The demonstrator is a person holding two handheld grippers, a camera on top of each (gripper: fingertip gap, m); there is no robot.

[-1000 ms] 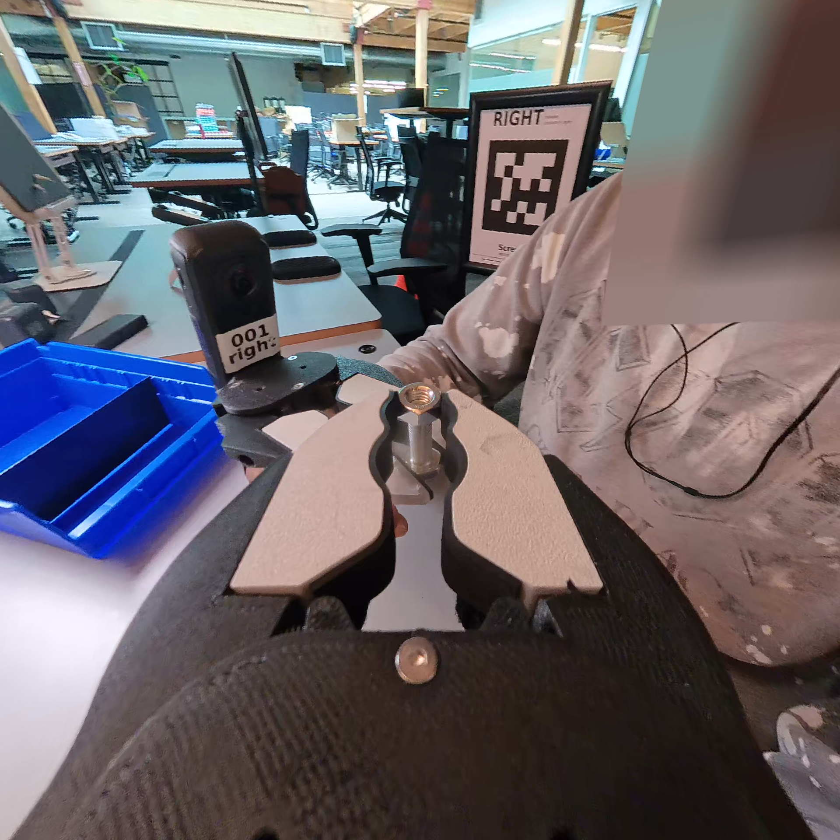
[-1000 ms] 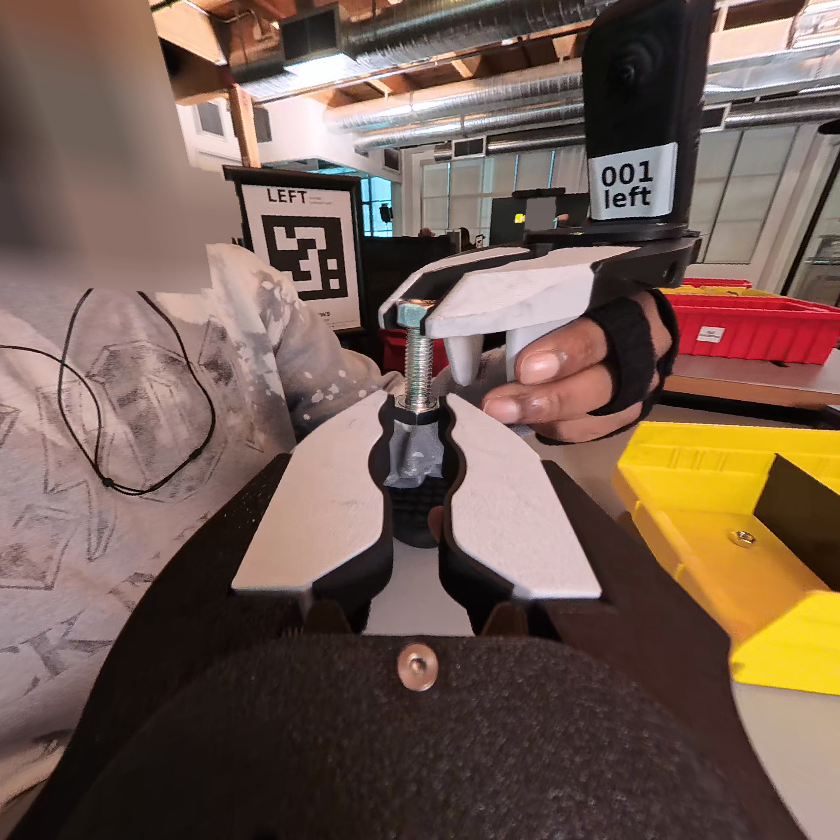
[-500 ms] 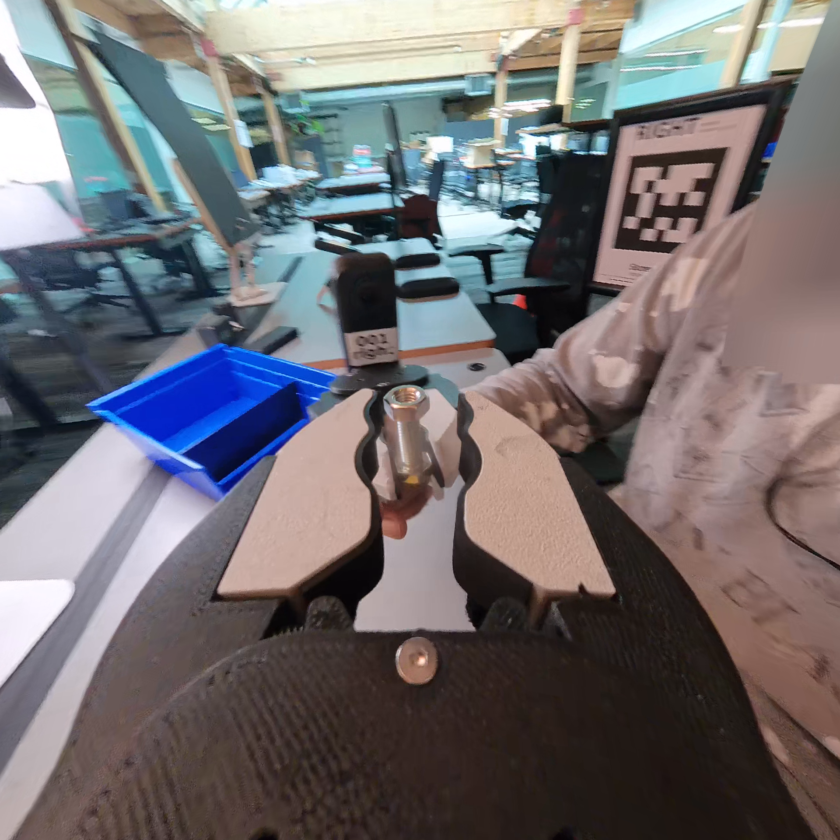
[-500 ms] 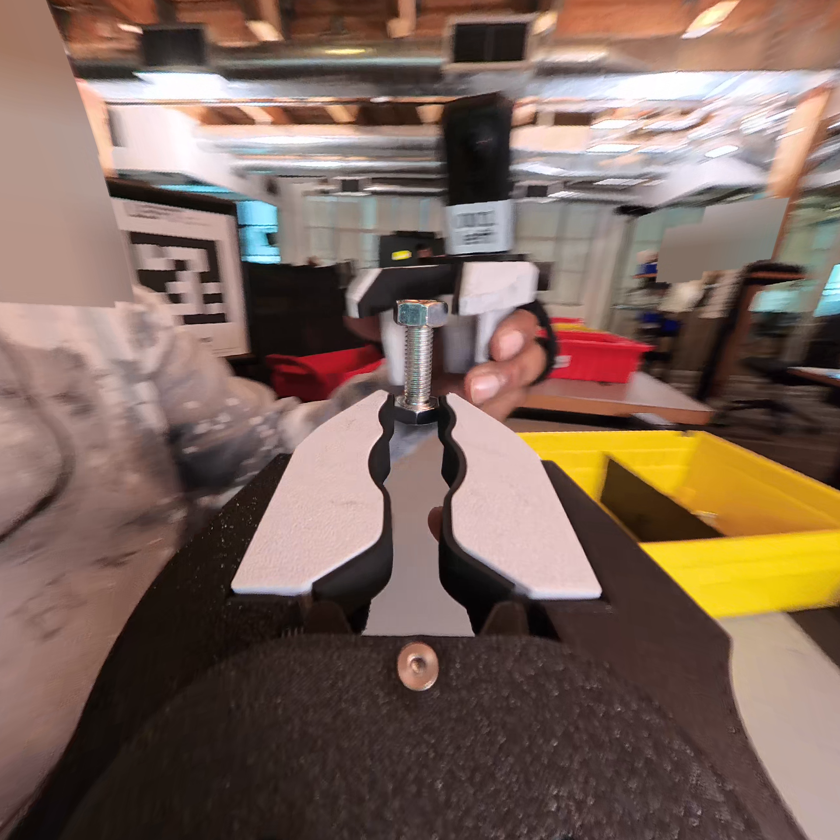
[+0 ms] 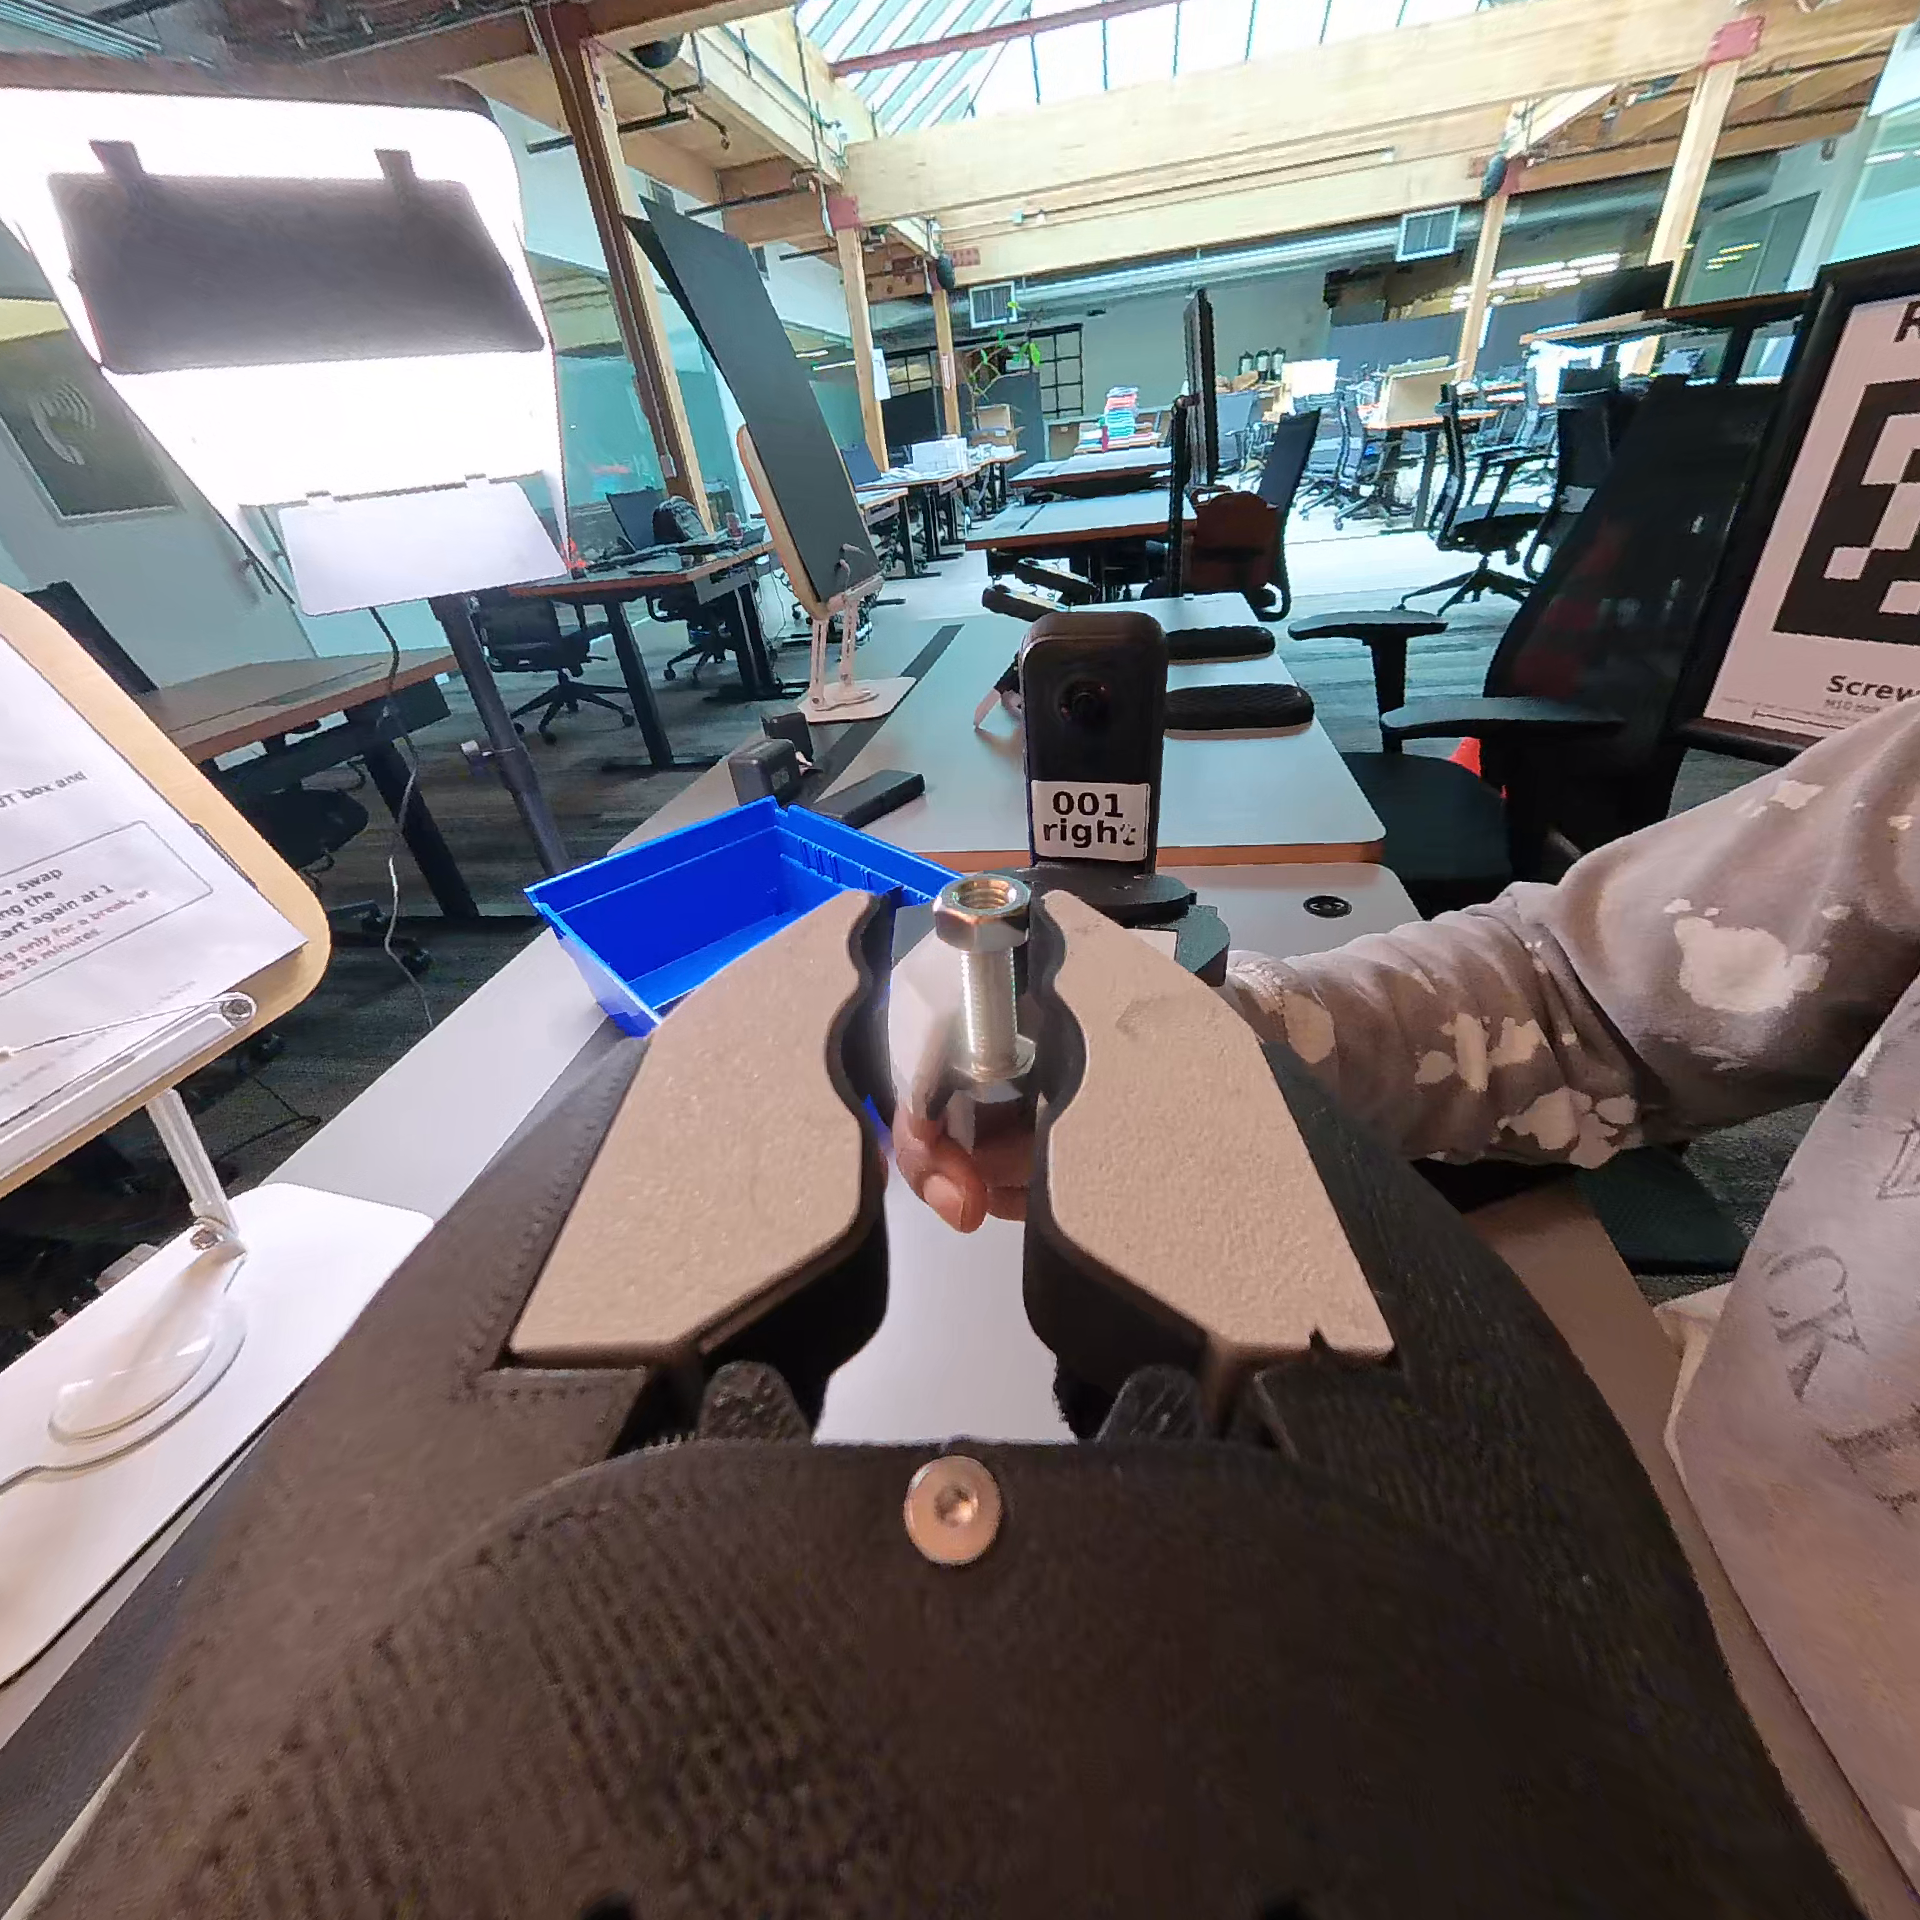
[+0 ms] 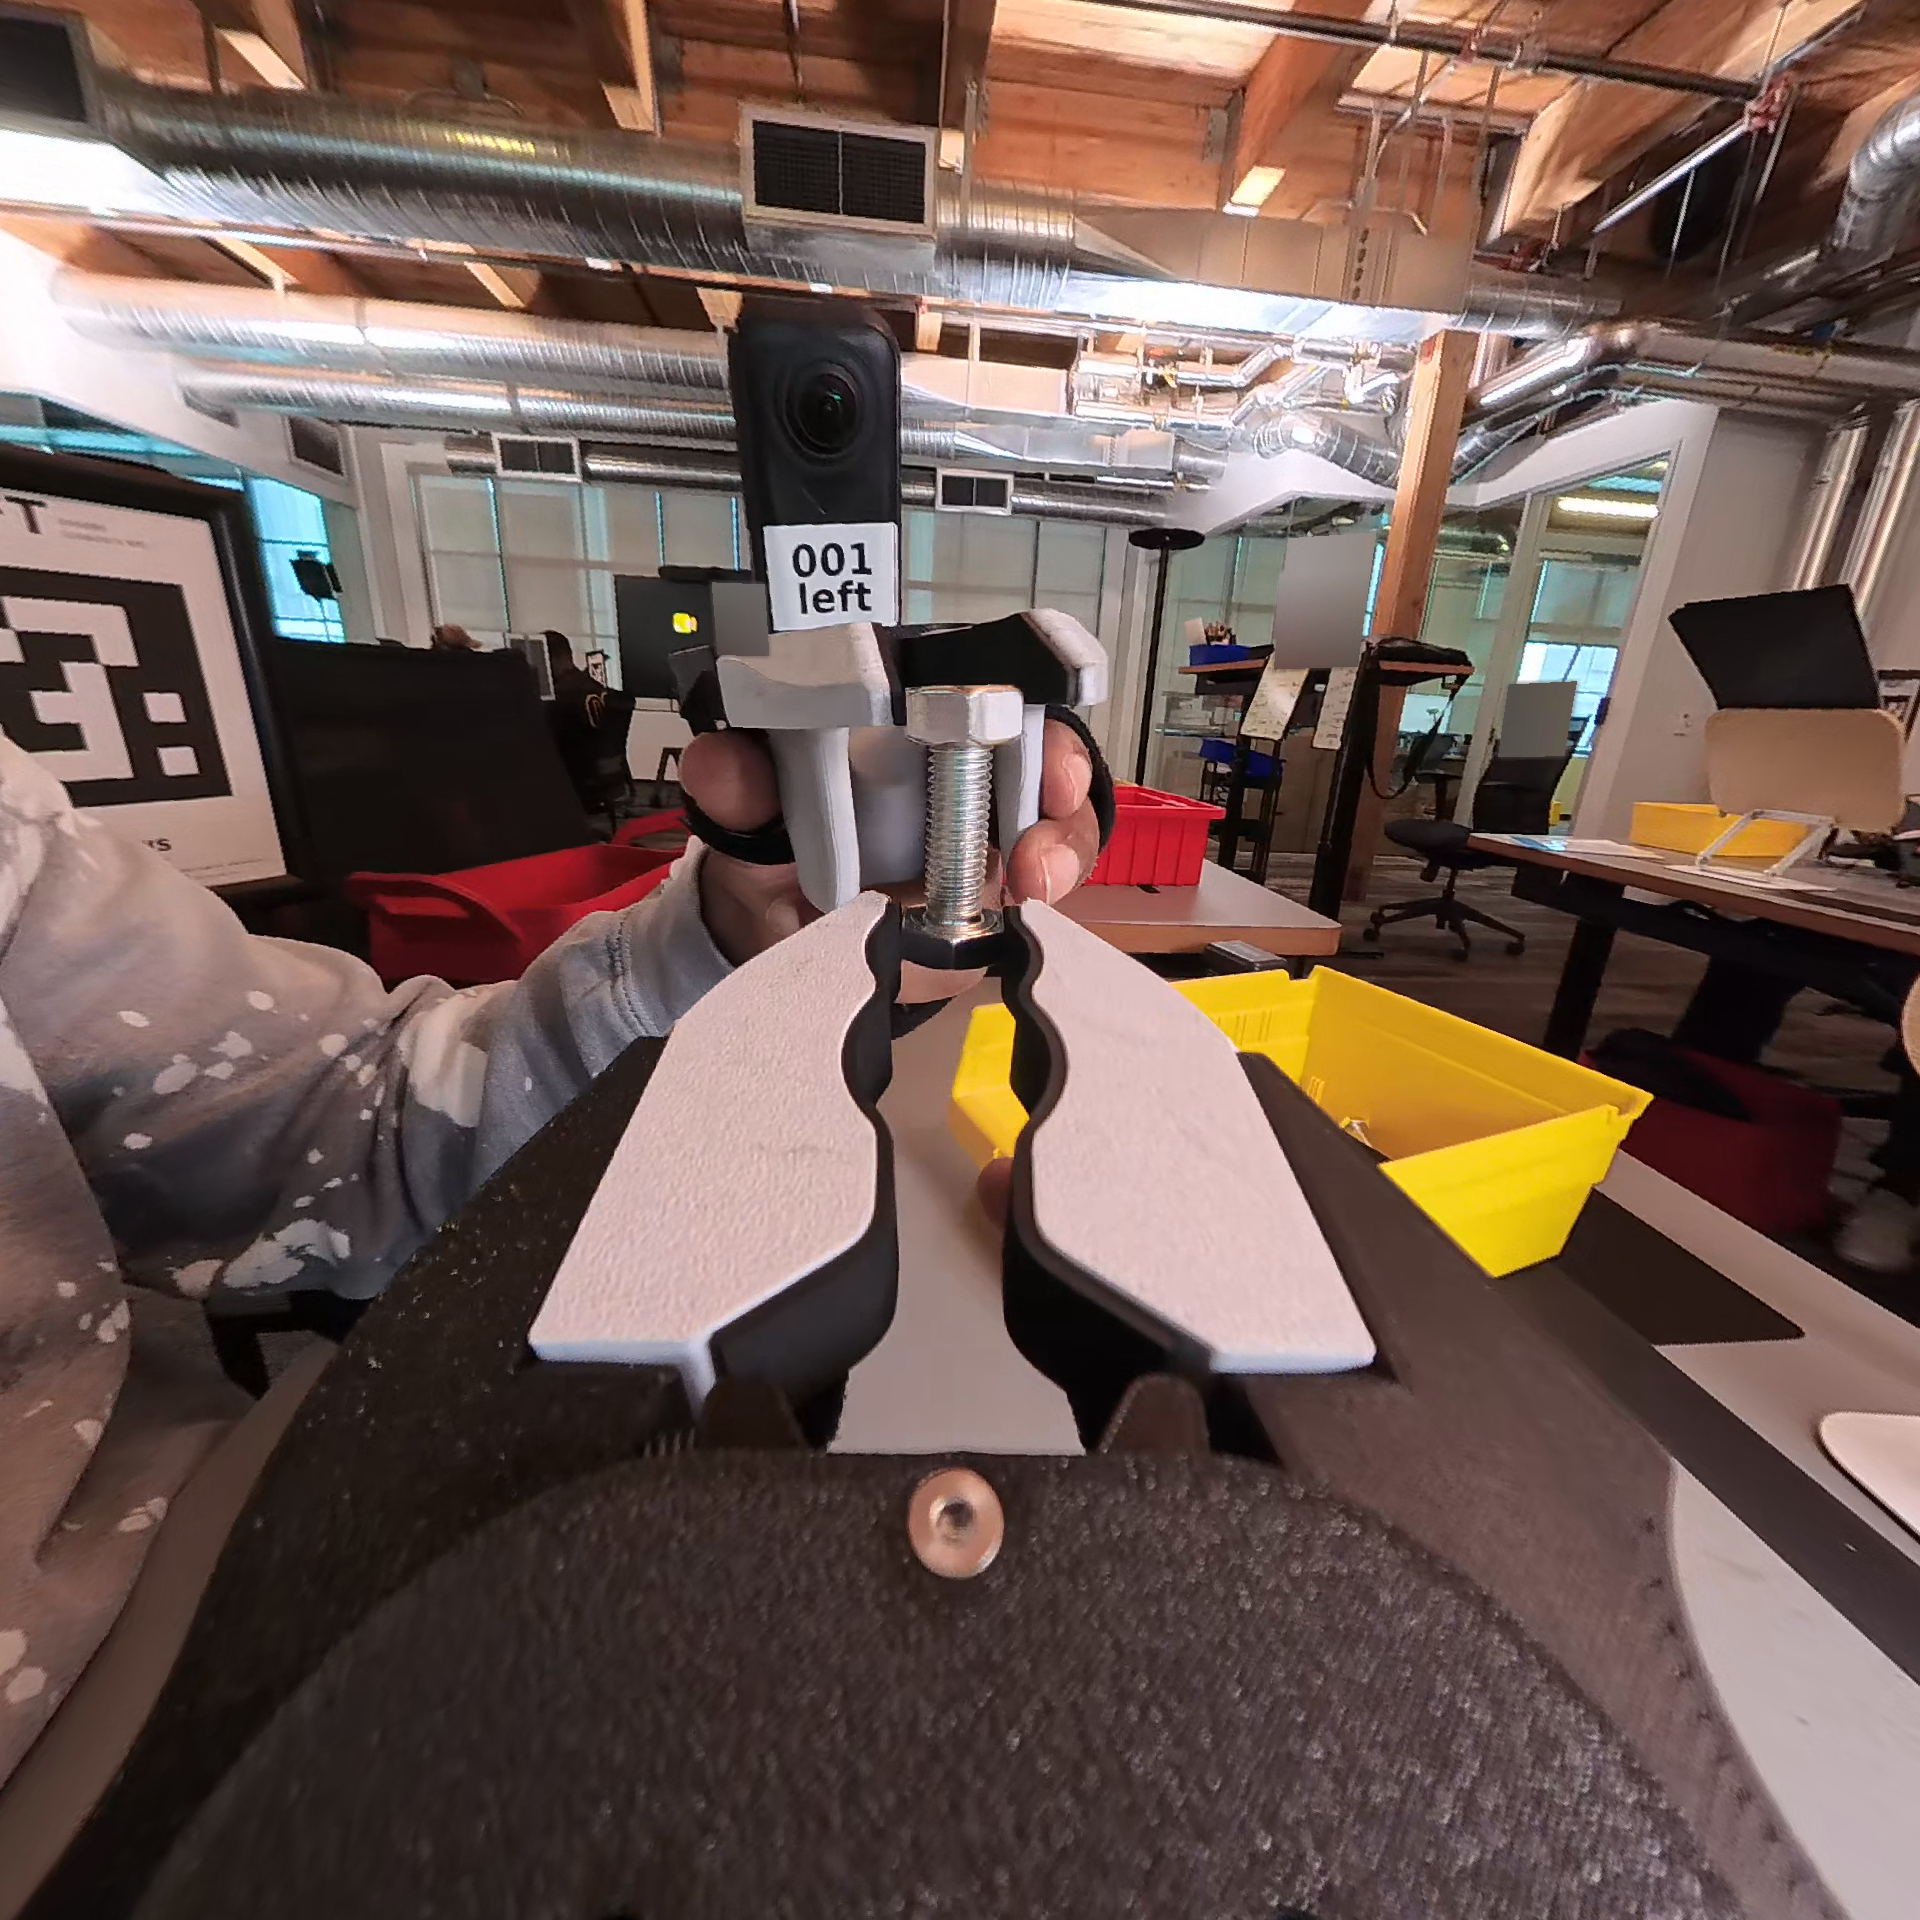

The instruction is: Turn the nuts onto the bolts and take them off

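A silver bolt stands upright between my two grippers, above the grey table. My left gripper is shut on the nut at the bolt's top end, and the nut's threaded hole faces up. In the right wrist view the left gripper faces the camera, holding the nut from above. My right gripper is shut on the bolt's hex head at the bottom. In the left wrist view the head shows through the finger gap. The right gripper's fingers are mostly hidden there.
A blue bin sits on the table behind the left gripper. A yellow bin lies to the right of the right gripper, with red bins behind. A paper on a stand is at the left. The person's sleeve reaches in. My left and right fingertips are right by each other.
Both grippers have swung away from the person's body while holding the bolt and nut. The left gripper has turned around the bolt axis and now faces the right camera head-on.
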